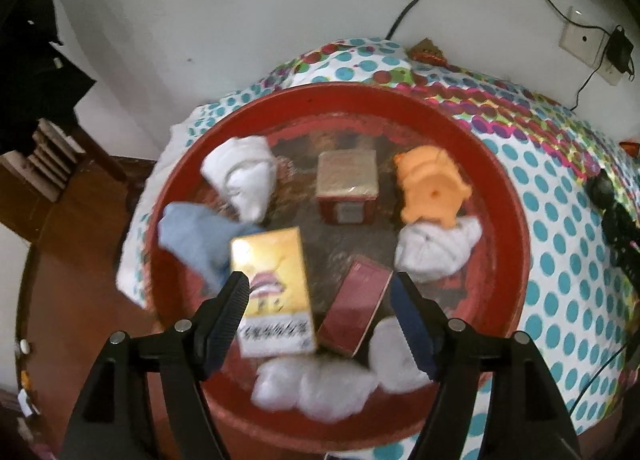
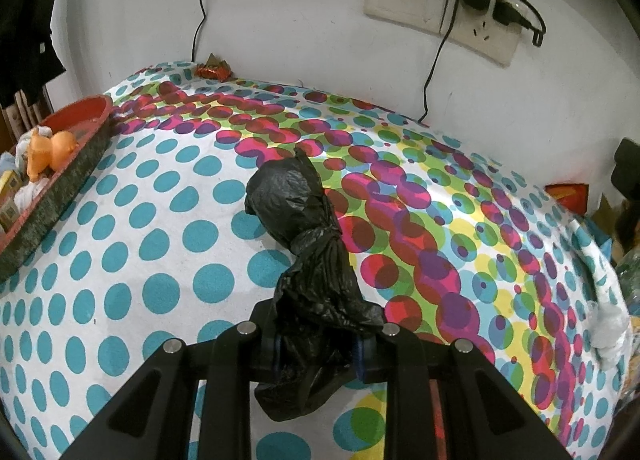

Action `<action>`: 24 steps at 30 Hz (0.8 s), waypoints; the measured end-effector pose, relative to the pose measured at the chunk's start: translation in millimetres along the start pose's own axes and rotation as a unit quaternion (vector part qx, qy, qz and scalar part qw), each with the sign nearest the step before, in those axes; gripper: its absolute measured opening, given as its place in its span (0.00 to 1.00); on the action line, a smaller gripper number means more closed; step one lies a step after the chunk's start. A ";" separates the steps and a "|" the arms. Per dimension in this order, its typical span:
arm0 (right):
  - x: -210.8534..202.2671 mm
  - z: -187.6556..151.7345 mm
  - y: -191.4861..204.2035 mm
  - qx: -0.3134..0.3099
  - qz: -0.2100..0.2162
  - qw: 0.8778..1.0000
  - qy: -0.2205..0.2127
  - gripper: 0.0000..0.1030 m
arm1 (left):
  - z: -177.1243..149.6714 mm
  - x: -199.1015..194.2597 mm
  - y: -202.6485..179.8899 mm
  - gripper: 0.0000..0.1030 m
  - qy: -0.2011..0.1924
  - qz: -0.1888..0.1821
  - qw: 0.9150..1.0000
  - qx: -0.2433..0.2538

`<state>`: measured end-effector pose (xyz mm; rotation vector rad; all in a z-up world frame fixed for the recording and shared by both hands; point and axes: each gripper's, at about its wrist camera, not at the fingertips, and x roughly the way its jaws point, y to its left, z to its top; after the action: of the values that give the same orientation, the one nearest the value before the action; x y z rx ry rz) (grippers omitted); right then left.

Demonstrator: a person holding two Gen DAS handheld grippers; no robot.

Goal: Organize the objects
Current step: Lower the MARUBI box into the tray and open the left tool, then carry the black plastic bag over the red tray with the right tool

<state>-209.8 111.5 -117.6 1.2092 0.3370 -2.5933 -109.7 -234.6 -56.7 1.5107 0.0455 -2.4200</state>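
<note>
Red tray [image 1: 500,196] holds sorted items | left gripper [image 1: 320,292] spread above yellow box [image 1: 272,288], nothing pinched | right gripper [image 2: 320,348] pinching black bag [image 2: 308,244] | next, likely: carry bag to tray.

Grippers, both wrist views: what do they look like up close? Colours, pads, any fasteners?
Both are matte black plastic with angular, triangular-cutout frames and round silver pin heads at the linkage joints. The left gripper has long fingers with ribbed, dark blue-edged pads. The right gripper shows the same black frame, silver pins and blue pad edges. No cables or sleeves visible.
</note>
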 end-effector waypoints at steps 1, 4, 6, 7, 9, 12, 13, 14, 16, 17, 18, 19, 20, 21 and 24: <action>0.0 -0.3 -0.8 -0.004 -0.005 1.000 0.000 0.25 | -3.9 -2.2 2.5 0.70 -0.001 0.000 1.000 -0.004; -0.1 -0.4 -0.5 -0.004 -0.005 1.000 0.000 0.25 | -15.2 -8.9 10.1 0.71 -0.008 -0.005 1.000 -0.012; -0.4 -0.3 1.6 -0.007 -0.008 1.000 -0.001 0.25 | -21.6 -14.1 14.4 0.72 -0.019 -0.002 1.000 -0.016; -0.4 -0.3 2.1 -0.009 -0.011 1.000 -0.001 0.25 | -23.5 -15.4 15.6 0.72 -0.022 -0.002 1.000 -0.017; -0.6 -0.4 1.5 -0.012 -0.017 1.000 -0.002 0.25 | -29.1 -18.7 19.0 0.73 -0.031 0.004 0.999 -0.022; -1.0 -0.3 -1.0 -0.011 -0.027 1.000 0.001 0.24 | -34.1 -20.3 22.8 0.74 -0.035 0.000 0.999 -0.025; -0.8 0.9 -4.2 -0.006 -0.029 1.000 0.007 0.24 | -35.0 -20.2 23.8 0.74 -0.035 -0.002 0.999 -0.027; -0.7 2.0 -3.7 -0.003 -0.031 0.999 0.011 0.23 | -36.1 -20.1 24.9 0.75 -0.036 -0.004 0.999 -0.029; -0.1 4.1 -4.0 -0.001 -0.041 0.999 0.019 0.23 | -37.7 -19.9 26.3 0.75 -0.035 -0.002 0.999 -0.027; -0.1 4.7 -5.0 0.002 -0.048 0.999 0.024 0.23 | -37.8 -19.5 26.4 0.75 -0.032 -0.004 0.999 -0.024; 0.4 5.3 -2.4 0.005 -0.051 0.998 0.027 0.23 | -37.7 -19.9 26.8 0.75 -0.030 -0.005 0.999 -0.022; -0.3 5.7 -1.6 0.010 -0.055 0.998 0.030 0.23 | -37.6 -21.7 28.2 0.75 -0.033 -0.005 0.999 -0.025; -1.0 5.4 -2.7 0.015 -0.057 0.998 0.034 0.23 | -37.8 -23.2 29.5 0.75 -0.034 -0.006 0.999 -0.028; -0.7 5.4 -0.4 0.019 -0.059 0.997 0.036 0.23 | -38.2 -24.1 30.3 0.78 -0.034 -0.008 0.999 -0.029; -3.2 5.4 2.9 0.036 -0.055 0.997 0.042 0.23 | -39.3 -26.7 31.5 0.83 -0.033 -0.015 0.999 -0.030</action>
<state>-210.7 107.5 -112.1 1.3649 0.3385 -2.6738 -56.3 -251.8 -46.9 1.4138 0.1279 -2.4675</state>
